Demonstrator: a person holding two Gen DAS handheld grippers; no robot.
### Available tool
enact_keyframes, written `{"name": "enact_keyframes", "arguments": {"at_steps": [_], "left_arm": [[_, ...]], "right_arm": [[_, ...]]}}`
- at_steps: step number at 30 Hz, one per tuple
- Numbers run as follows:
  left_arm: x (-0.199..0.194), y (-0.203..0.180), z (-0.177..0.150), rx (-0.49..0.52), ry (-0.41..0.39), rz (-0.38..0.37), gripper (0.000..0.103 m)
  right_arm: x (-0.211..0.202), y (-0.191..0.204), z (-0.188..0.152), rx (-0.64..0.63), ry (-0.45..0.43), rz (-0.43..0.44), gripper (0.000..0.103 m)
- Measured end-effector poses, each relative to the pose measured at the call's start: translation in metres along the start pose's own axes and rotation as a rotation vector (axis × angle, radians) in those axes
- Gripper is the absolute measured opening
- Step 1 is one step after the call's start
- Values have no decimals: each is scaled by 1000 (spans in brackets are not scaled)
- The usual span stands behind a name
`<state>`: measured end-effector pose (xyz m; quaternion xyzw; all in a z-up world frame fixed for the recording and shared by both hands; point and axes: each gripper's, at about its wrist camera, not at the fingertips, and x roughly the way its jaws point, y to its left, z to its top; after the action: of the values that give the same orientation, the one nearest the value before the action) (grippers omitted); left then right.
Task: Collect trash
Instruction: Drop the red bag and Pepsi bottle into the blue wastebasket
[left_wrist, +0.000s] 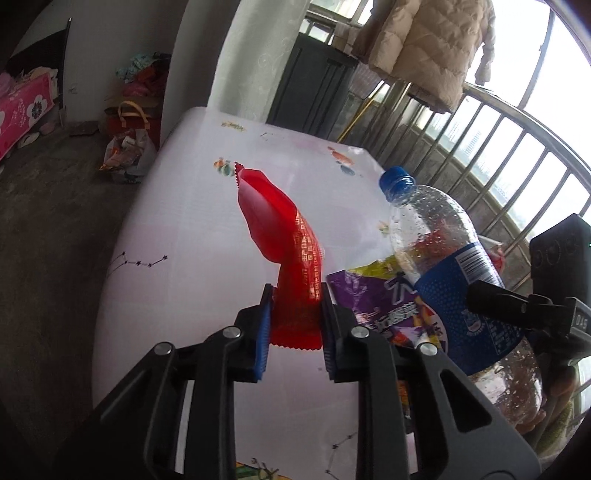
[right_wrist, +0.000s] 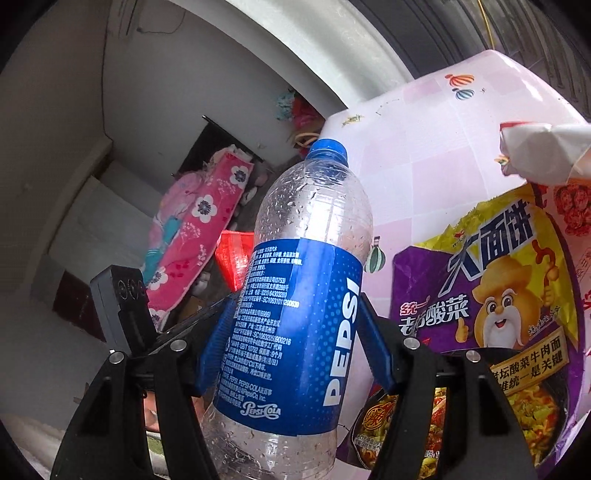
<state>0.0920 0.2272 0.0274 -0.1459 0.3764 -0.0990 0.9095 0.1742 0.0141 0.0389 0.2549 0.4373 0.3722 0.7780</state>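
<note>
The left gripper is black moulded plastic — two broad arms with triangular cut-outs, each hinged on round silver pins. Its fingers carry ribbed blue pads on their inner faces, the ribs running crosswise like fine teeth. The right gripper is built the same: black linkage arms, silver pins at the joints and long blue pads with the same ridged texture. Seen from the left wrist, the right unit's side shows a black finger, a boxy black housing with three small round openings, and white embossed characters on a grey-black block — too small to read surely.
</note>
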Motion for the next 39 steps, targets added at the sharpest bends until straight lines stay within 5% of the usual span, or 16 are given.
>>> {"name": "enact_keyframes", "arguments": {"at_steps": [6,11,15,19,25,30,33,35,39], "left_arm": [[-29,-89,28,169,-89,-164,21],[-8,-181,28,326,-66,-325,21],[30,-262,23,439,31,-462,21],[86,-350,10,513,248,-636,21],[187,-465,-55,634,566,-594,22],[260,-537,-107,706,778,-564,22],[291,-583,-118,754,768,-564,36],[312,-612,-126,791,738,-547,73],[331,-621,-143,764,664,-428,75]], "right_arm": [[-83,14,4,-92,-208,79,63],[-172,-6,-14,-61,-402,30,63],[-244,-52,-36,94,-553,-63,63],[-324,-109,-77,325,-758,-141,63],[-377,-229,-174,858,-953,-253,63],[-373,-308,-230,1187,-982,-183,64],[-382,-343,-231,1252,-992,-183,68],[-392,-374,-234,1296,-1016,-180,85],[-390,-423,-260,1475,-1040,-205,86]]}}
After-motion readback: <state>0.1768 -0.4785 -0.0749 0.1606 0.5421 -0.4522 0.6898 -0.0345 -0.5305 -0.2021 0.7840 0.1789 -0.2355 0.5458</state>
